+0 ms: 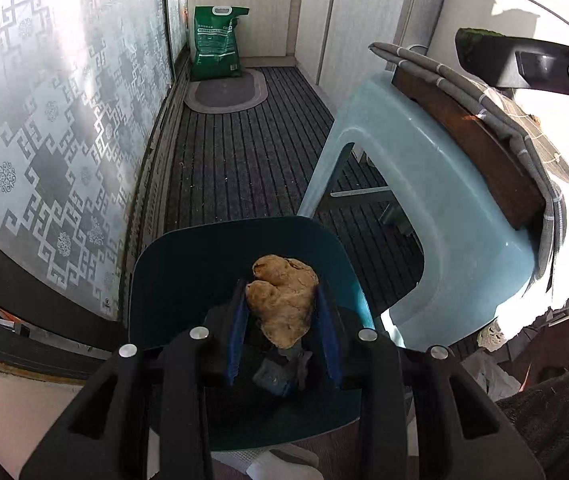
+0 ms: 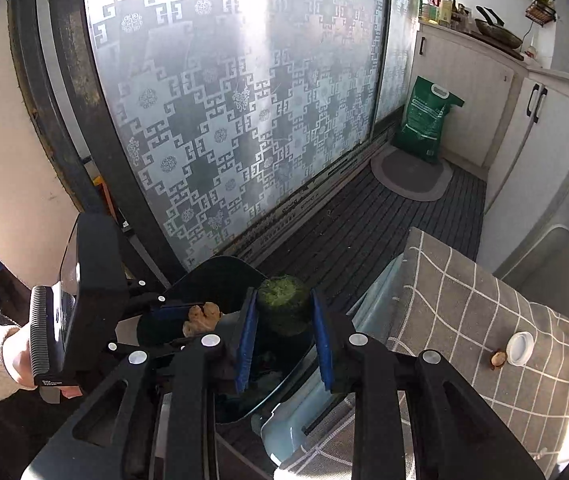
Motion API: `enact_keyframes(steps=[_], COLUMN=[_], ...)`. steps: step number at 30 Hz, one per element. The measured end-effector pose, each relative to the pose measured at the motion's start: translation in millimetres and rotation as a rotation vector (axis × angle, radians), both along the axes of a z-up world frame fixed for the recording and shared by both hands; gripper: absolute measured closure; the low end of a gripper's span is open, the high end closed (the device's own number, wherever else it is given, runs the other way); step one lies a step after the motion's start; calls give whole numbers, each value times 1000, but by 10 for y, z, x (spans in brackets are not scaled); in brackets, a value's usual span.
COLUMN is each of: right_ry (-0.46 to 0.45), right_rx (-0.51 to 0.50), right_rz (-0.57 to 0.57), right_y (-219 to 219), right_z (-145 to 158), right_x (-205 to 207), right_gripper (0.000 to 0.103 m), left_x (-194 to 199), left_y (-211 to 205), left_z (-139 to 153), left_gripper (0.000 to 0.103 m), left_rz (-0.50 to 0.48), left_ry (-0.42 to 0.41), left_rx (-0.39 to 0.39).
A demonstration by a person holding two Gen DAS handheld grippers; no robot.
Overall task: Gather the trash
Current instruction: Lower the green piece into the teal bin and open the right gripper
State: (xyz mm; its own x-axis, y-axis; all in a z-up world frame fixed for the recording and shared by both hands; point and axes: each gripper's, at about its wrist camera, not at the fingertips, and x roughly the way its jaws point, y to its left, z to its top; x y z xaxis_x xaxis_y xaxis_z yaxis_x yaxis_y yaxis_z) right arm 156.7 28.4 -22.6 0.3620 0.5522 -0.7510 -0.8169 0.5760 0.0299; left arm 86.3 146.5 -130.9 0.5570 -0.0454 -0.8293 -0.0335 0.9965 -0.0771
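Observation:
A brown knobbly lump (image 1: 282, 300), like a piece of ginger, sits pinched between the blue pads of my left gripper (image 1: 283, 322). It hangs just above the open teal trash bin (image 1: 172, 280). My right gripper (image 2: 284, 320) is shut on a dark round chunk with a green mossy top (image 2: 283, 300). That chunk hangs over the bin (image 2: 220, 272) too, right of the brown lump (image 2: 200, 316). A white cap (image 2: 519, 348) and a small brown scrap (image 2: 497, 358) lie on the checked cushion (image 2: 464, 300).
A pale blue plastic stool (image 1: 444, 208) carrying the cushion stands right beside the bin. A frosted patterned glass door (image 2: 224, 120) runs along the left. At the far end are a green bag (image 1: 216, 44), an oval mat (image 1: 224, 92) and white cabinets (image 1: 348, 20).

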Motion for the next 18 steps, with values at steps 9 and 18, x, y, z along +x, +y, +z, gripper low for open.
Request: enact_keyframes(steps=[9, 18], right_ry=[54, 118], right_rx=[-47, -125], right_rz=[32, 38], right_y=[380, 636], right_z=[-202, -509], right_x=[-44, -35], right_gripper=[77, 77], left_x=[-105, -177], left_y=[146, 284], left_z=[-363, -474], left_gripper=[66, 69], left_rz=[0, 4], left_ry=[93, 111], left_rx=[-18, -20])
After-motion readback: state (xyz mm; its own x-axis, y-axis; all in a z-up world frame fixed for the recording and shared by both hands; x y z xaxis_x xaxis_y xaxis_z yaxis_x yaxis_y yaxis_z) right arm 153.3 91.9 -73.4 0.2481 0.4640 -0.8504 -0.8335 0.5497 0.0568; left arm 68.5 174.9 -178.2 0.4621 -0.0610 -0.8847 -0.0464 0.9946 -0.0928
